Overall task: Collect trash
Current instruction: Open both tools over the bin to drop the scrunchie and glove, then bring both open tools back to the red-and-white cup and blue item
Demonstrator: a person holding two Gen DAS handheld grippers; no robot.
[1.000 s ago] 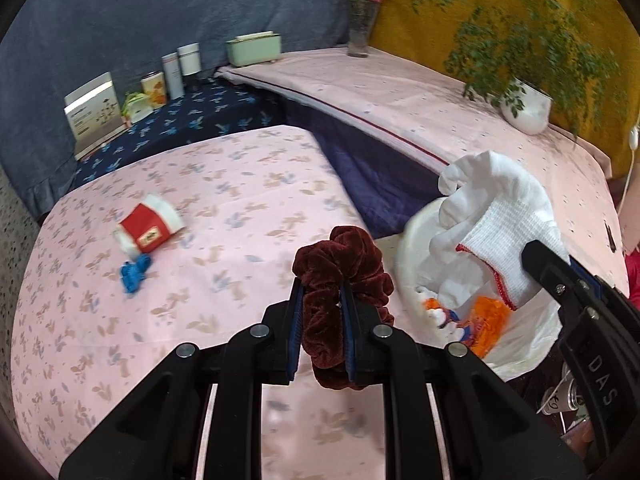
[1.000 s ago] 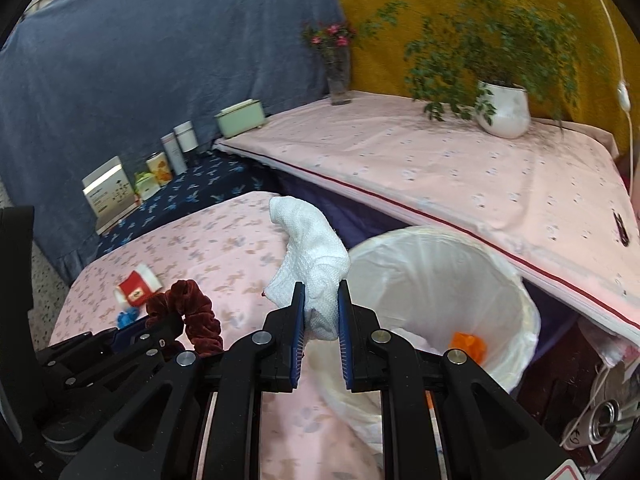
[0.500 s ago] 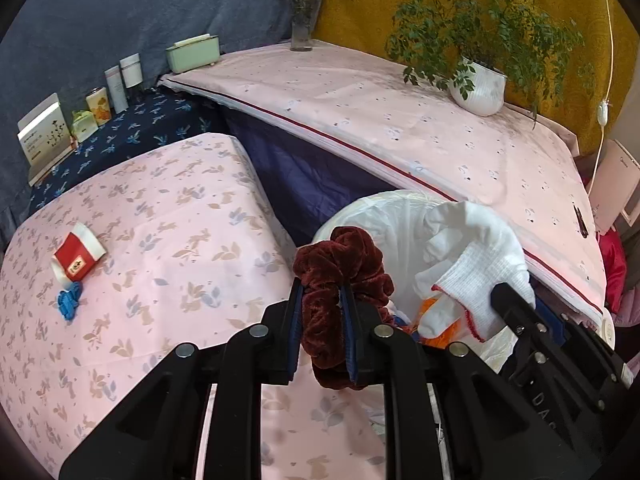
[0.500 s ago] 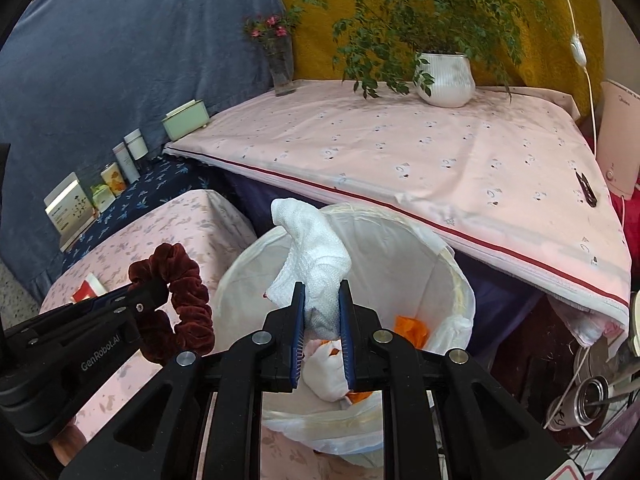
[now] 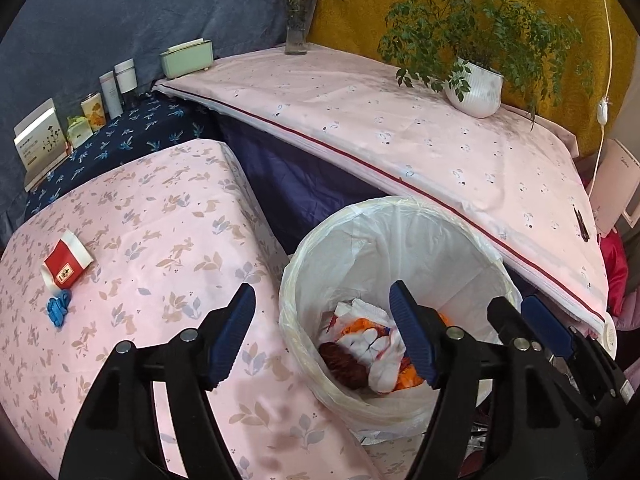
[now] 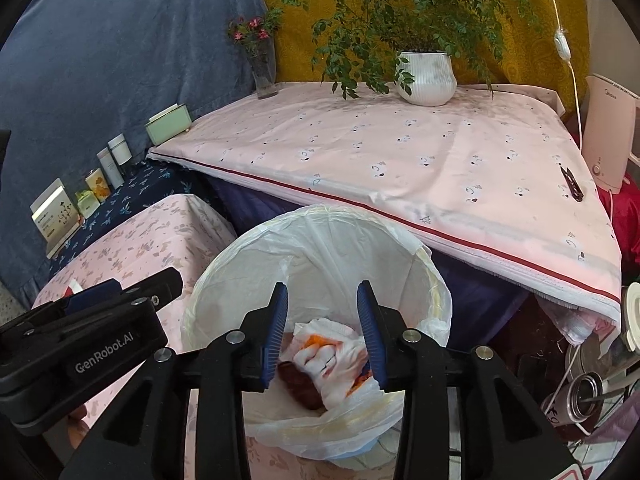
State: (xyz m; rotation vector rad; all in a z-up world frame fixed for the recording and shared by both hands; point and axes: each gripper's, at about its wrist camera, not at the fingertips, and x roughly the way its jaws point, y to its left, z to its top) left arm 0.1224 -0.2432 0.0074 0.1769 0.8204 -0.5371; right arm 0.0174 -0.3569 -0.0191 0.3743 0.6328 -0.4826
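Observation:
A white-lined trash bin [image 5: 340, 236] [image 6: 400, 248] stands beside the pink floral table [image 5: 160, 240]. Inside lie a dark red scrunchie [image 5: 344, 364] [image 6: 300, 384], a white cloth [image 5: 376, 344] [image 6: 328, 344] and orange scraps. My left gripper [image 5: 322, 320] is open and empty above the bin's near rim. My right gripper [image 6: 322, 316] is open and empty over the bin; it also shows at the right in the left wrist view [image 5: 536, 320]. A red-and-white paper cup [image 5: 66, 266] and a blue scrap [image 5: 58, 308] lie on the table at the left.
A higher table with a pink cloth [image 5: 420, 132] stands behind the bin, with a potted plant [image 5: 476, 88], a flower vase [image 5: 297, 36] and a green box [image 5: 186, 58]. Small boxes and bottles [image 5: 100, 104] line the dark blue surface. A white kettle [image 6: 610, 140] is at the right.
Both grippers opened. The scrunchie dropped from the left one and the white cloth from the right one; both now lie in the bin.

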